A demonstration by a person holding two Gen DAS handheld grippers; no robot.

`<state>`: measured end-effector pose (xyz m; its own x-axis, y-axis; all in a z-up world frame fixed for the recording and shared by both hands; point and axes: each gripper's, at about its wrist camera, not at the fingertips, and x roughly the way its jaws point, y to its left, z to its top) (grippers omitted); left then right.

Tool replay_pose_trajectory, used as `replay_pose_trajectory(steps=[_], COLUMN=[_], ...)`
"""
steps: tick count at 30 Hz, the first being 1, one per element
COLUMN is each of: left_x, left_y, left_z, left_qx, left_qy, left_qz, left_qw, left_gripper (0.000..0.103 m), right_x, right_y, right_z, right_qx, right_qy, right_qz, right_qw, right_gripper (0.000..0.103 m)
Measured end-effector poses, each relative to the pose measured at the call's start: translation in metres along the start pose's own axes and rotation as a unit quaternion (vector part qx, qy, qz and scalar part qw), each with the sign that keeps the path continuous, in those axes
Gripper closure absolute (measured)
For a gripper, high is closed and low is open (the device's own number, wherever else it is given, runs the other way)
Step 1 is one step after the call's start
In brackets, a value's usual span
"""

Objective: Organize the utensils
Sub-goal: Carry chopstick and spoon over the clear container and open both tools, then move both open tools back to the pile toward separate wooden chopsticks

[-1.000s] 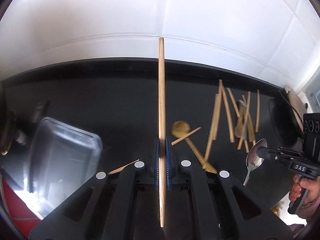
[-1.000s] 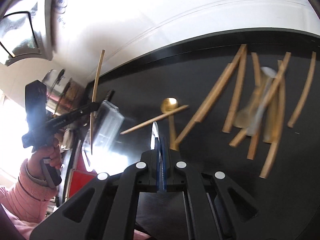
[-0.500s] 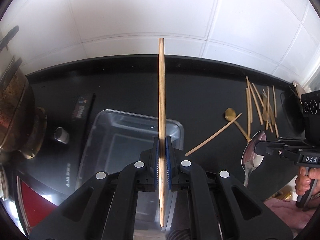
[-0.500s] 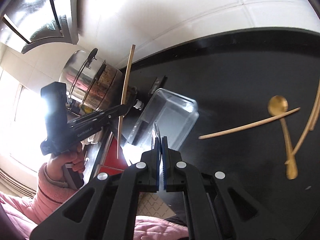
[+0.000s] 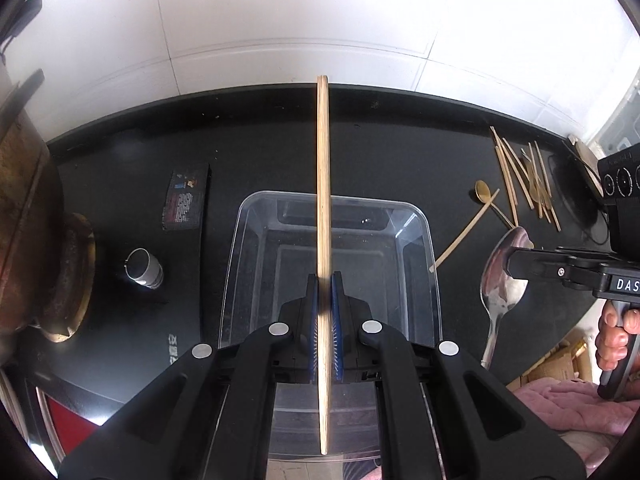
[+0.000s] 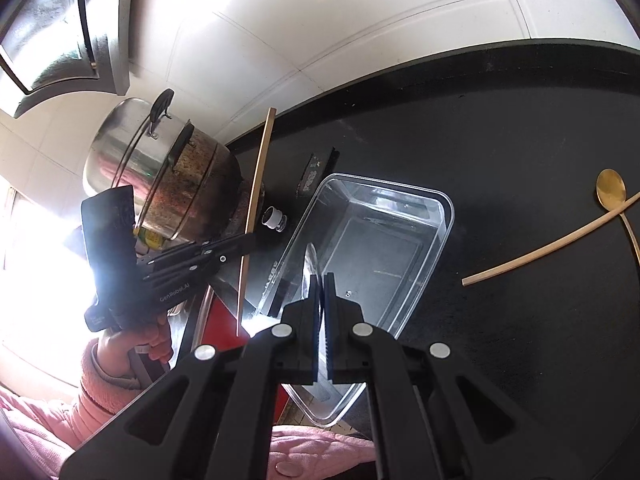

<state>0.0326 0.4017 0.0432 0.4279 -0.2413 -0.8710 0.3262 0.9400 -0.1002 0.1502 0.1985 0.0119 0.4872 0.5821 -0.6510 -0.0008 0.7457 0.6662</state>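
My left gripper (image 5: 325,284) is shut on a long wooden chopstick (image 5: 323,184), which stands along the fingers above a clear plastic container (image 5: 430,240). My right gripper (image 6: 319,284) is shut on a silver spoon (image 6: 310,264), seen edge-on over the container's (image 6: 448,208) near end. In the left wrist view the right gripper (image 5: 516,256) grips the spoon (image 5: 500,284) by its bowl, just right of the container. The right wrist view shows the left gripper (image 6: 248,244) gripping the chopstick (image 6: 256,200) left of the container. More wooden chopsticks (image 5: 524,176) lie piled at far right.
A gold spoon (image 6: 610,190) and one loose chopstick (image 6: 552,248) lie on the black counter right of the container. A steel pot (image 6: 160,176), a small metal cap (image 5: 142,268) and a dark packet (image 5: 186,200) stand to the left. White tiled wall behind; pink sleeve at the front edge.
Both grippers have swept left, away from the chopstick pile, carrying the chopstick and the spoon. The clear container now lies under them. Both grips are unchanged.
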Motion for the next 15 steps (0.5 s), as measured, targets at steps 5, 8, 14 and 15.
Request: replay_pose_trajectory(steps=[5,8,14,15], left_x=[0.004,0.008,0.025,0.023], left_y=[0.010,0.016,0.022,0.021], left_z=[-0.006,-0.008,-0.006,-0.006], left_qx=[0.004,-0.002,-0.024,-0.022], left_qy=[0.004,-0.001,0.007,-0.002], left_qz=[-0.014,-0.006,0.072,0.073], left_qw=[0.9999,1.0000,0.9971,0.9971], left_gripper=[0.098,0.097,0.017,0.017], right_x=[0.015,0.023,0.032,0.027], right_y=[0.008,0.013,0.035,0.037], right_z=[-0.001,-0.001,-0.001,-0.001], right_qx=[0.008,-0.001,-0.047,-0.058], right_qy=[0.007,0.013,0.014,-0.001], right_qz=[-0.017,-0.056,-0.139,-0.140], right_qw=[1.000,0.998,0.989,0.988], right_gripper=[0.100,0.100,0.011,0.011])
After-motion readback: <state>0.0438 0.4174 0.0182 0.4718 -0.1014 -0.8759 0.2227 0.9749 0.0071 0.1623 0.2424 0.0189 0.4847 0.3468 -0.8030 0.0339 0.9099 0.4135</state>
